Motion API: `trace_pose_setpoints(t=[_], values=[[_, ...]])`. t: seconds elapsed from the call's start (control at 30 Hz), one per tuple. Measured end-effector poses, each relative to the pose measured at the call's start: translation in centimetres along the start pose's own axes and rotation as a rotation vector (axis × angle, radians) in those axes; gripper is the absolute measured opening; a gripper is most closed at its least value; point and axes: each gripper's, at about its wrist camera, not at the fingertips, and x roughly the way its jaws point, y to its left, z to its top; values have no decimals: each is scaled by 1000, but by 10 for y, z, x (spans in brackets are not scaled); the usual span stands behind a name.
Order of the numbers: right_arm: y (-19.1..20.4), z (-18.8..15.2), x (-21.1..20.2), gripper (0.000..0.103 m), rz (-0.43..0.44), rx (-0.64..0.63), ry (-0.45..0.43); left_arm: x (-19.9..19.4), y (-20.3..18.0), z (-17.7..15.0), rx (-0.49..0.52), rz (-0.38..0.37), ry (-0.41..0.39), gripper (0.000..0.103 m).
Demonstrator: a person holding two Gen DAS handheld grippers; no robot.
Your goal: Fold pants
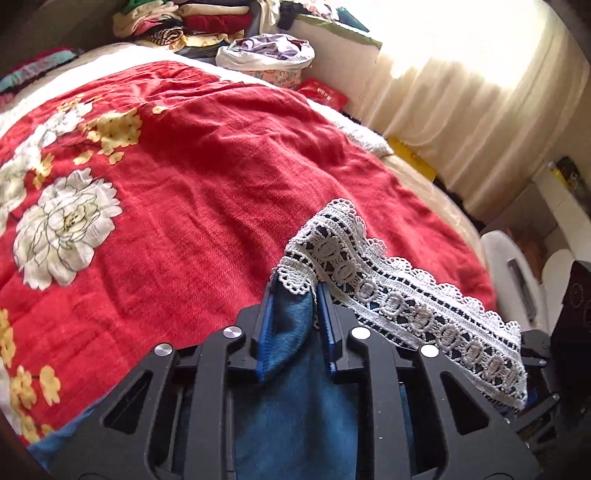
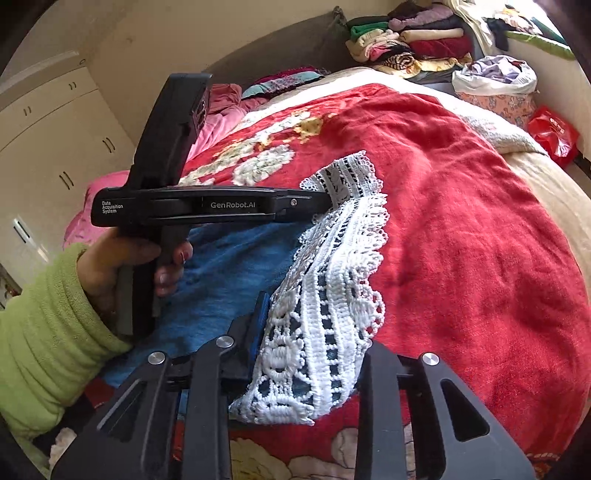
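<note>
The pants are blue fabric with a white lace hem. My left gripper is shut on the blue fabric at the hem and holds it above the red floral bedspread. In the right wrist view the left gripper shows from the side, held in a hand with a green sleeve, pinching one end of the lace hem. My right gripper is shut on the other end of the lace hem; its fingertips are hidden by lace. The blue fabric hangs between the two grippers.
The red bedspread covers the bed. Folded clothes are stacked at the head of the bed. A bag of laundry and a red bag sit at the far side. Curtains hang to the right, cupboards to the left.
</note>
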Motion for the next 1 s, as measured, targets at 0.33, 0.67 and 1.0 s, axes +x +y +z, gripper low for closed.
trace_pose_setpoints(t=[0.33, 0.67, 1.0], values=[[70, 15, -11, 25, 54, -155, -29, -83, 26, -22, -122, -43, -166, 11], [150, 4, 33, 25, 68, -318, 72, -133, 88, -82, -345, 25, -207, 18], [242, -58, 84, 35, -13, -681, 169, -221, 136, -152, -599, 118, -337, 46]])
